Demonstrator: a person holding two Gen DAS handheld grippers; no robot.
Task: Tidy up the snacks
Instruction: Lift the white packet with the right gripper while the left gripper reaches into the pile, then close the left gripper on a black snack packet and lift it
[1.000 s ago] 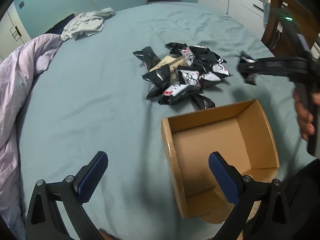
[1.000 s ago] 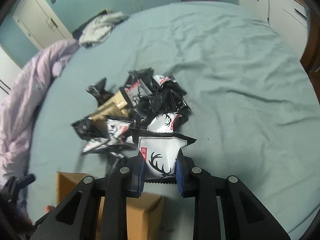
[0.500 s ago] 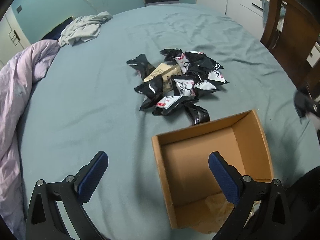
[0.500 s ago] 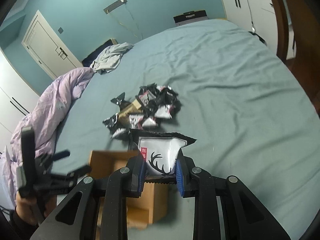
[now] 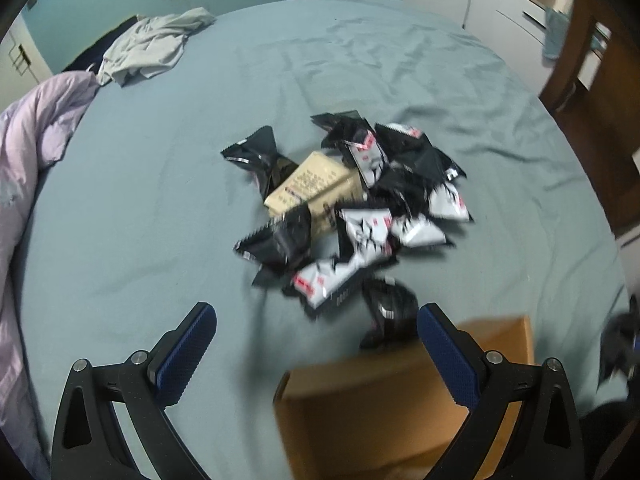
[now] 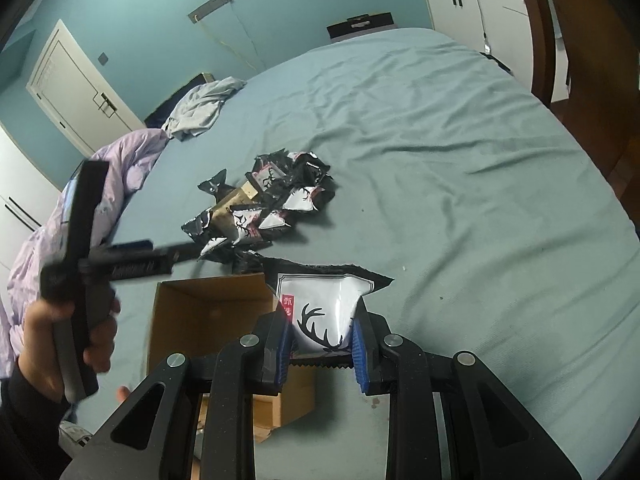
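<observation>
A heap of black and white snack packets (image 5: 360,208) (image 6: 268,204) lies mid-bed, with a tan packet (image 5: 312,184) among them. A cardboard box (image 5: 400,400) (image 6: 208,320) stands open on the near side of the heap. My right gripper (image 6: 320,344) is shut on a white snack packet (image 6: 324,308) with a black antler print, held above the box's right edge. My left gripper (image 5: 316,356) is open and holds nothing, its blue pads (image 5: 188,352) hovering between the box and the heap. In the right wrist view a hand (image 6: 96,336) carries the left gripper (image 6: 132,260) at left.
The teal bed sheet (image 5: 160,220) is wrinkled. A lilac duvet (image 5: 28,152) is bunched along the left edge, and grey clothing (image 5: 152,44) lies at the far corner. White cabinets (image 6: 480,4) and dark wooden furniture (image 5: 600,92) stand to the right.
My left gripper has moved toward the snack heap, so the box sits lower in its view. My right gripper pulled back and up with the white packet, then held still over the box.
</observation>
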